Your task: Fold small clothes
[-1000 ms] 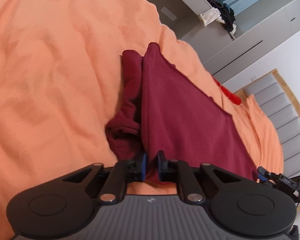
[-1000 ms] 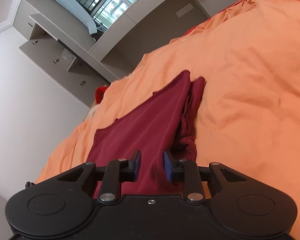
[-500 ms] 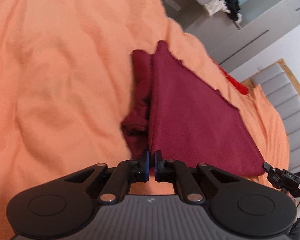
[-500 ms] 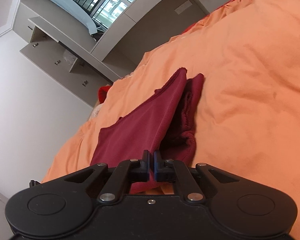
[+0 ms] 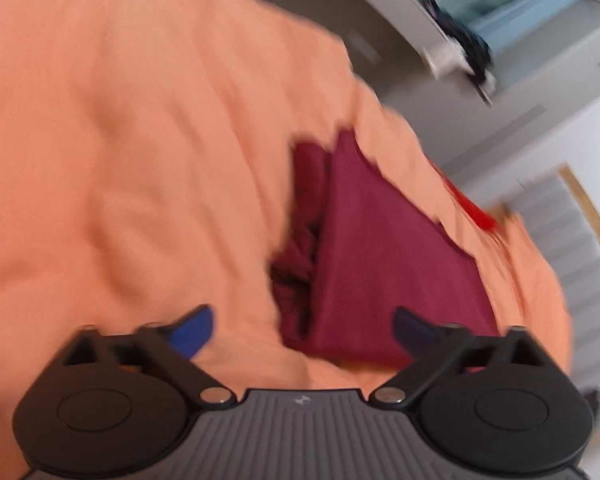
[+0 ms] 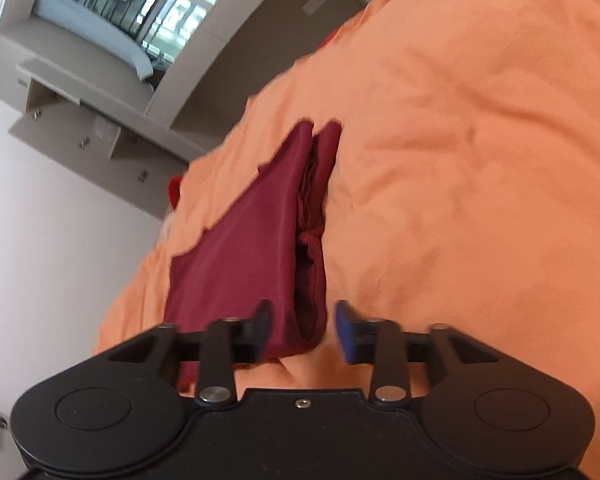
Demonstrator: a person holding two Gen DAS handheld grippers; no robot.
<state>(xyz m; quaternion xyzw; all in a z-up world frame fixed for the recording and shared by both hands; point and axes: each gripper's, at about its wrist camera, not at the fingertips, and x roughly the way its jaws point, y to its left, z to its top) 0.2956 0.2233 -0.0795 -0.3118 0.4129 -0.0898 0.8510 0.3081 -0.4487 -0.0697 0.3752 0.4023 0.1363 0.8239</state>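
In the left wrist view the picture is blurred; the orange bedcover (image 5: 140, 160) fills the left and the middle, wrinkled and soft; on it, right of the middle, lies the dark red garment (image 5: 380, 260), folded into a flat panel that narrows toward the far end, with a bunched, creased part along its left edge; the left gripper (image 5: 302, 330) stands near the camera with its jaws spread wide, and they have just been opening; the blue pads (image 5: 192, 332) are well apart, the near end of the garment lies on the bed between them, and neither pad presses on the cloth, so this tool holds nothing; to the far right there is a small bright red thing (image 5: 476, 212) on the bed, too blurred to name, and a grey padded headboard (image 5: 572, 260) at the right side

In the right wrist view a white wall (image 6: 60, 220) and a pale cabinet (image 6: 88, 120) are at the left; the same garment (image 6: 240, 248) lies left of the middle on the bedcover (image 6: 480, 160), its flat panel on the left and its creased folds on the right; the right gripper (image 6: 302, 330) is about half open, its jaws have just been opening; the near end of the garment sits in the gap, but the pads do not squeeze it, so it is let go
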